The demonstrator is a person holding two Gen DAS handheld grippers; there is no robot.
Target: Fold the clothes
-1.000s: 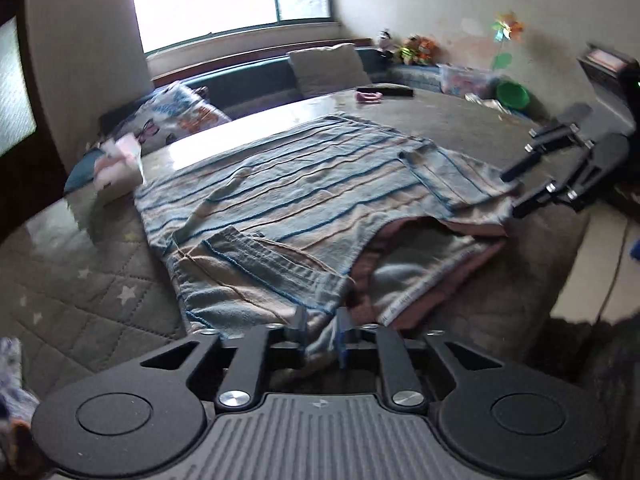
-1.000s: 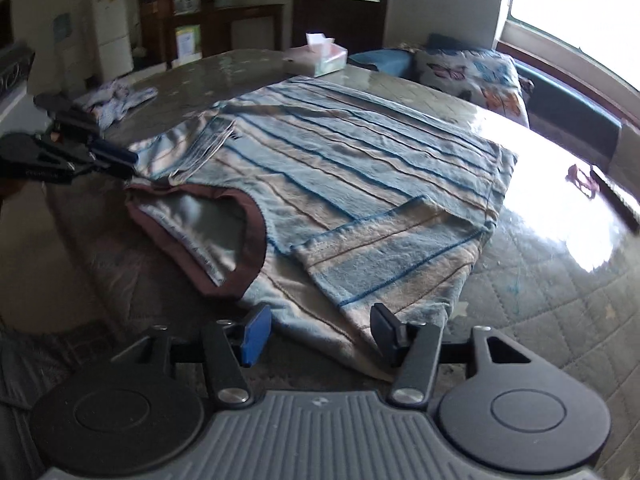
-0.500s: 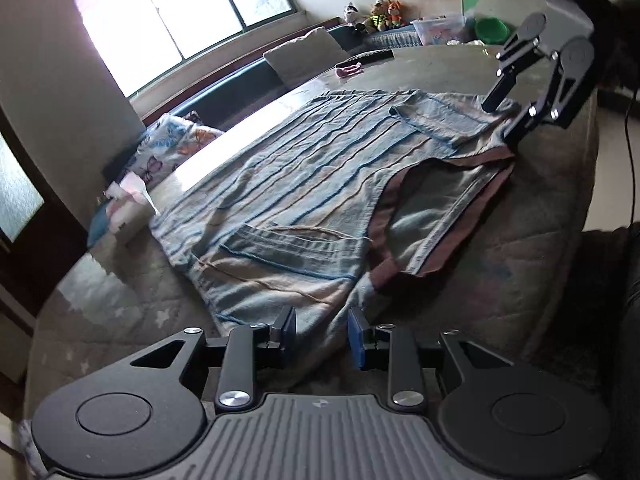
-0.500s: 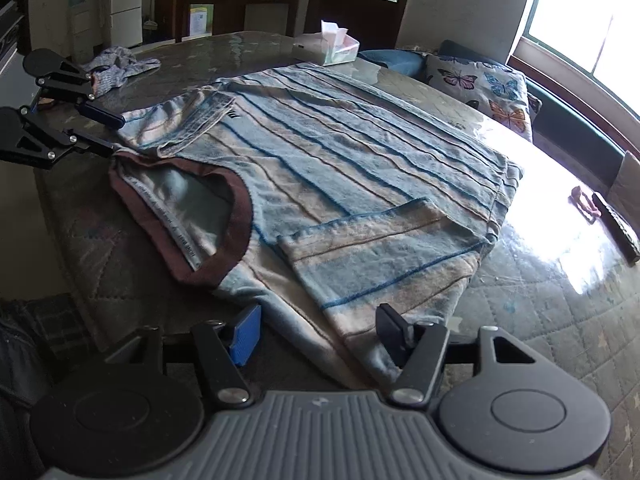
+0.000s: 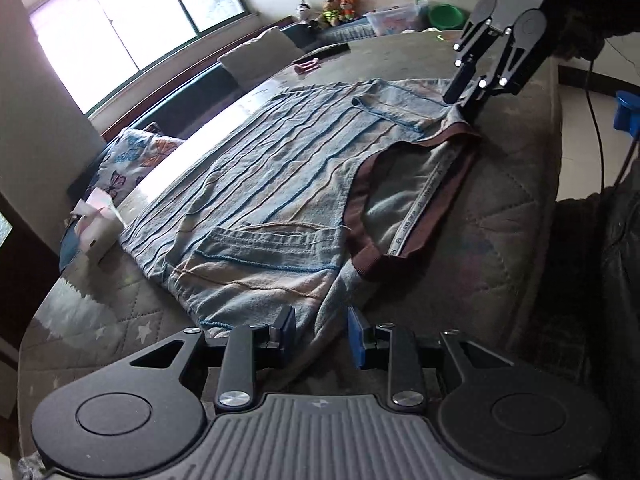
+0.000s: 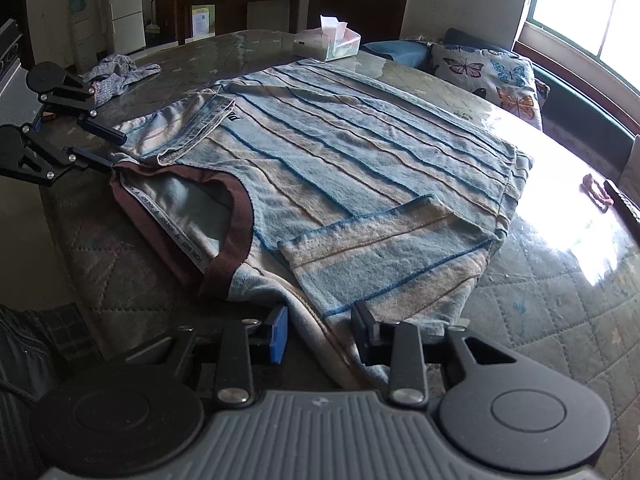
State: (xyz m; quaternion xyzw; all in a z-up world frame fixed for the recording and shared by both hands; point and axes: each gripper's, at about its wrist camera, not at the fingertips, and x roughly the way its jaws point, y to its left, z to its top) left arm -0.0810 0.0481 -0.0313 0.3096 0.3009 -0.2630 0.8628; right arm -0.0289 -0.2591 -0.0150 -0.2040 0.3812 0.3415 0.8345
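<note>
A blue and beige striped shirt (image 5: 280,184) with a brown collar (image 5: 408,216) lies flat on the quilted table, both short sleeves folded in over the body; it also shows in the right wrist view (image 6: 360,168). My left gripper (image 5: 321,334) is open, its jaws on either side of the shirt's shoulder edge beside the collar. My right gripper (image 6: 320,334) is open, its jaws on either side of the opposite shoulder edge. Each gripper shows in the other's view, the right one (image 5: 464,96) and the left one (image 6: 102,148), both at the shirt's shoulders.
A tissue box (image 6: 326,42) stands beyond the shirt's hem. A crumpled grey garment (image 6: 116,74) lies on the table behind the left gripper. A butterfly cushion (image 6: 486,76) and a bench lie under the window. The table edge (image 5: 540,200) runs just past the collar.
My left gripper has opened from nearly shut and tilted. Both grippers have moved in over the shirt's shoulder edges. The shirt lies as before.
</note>
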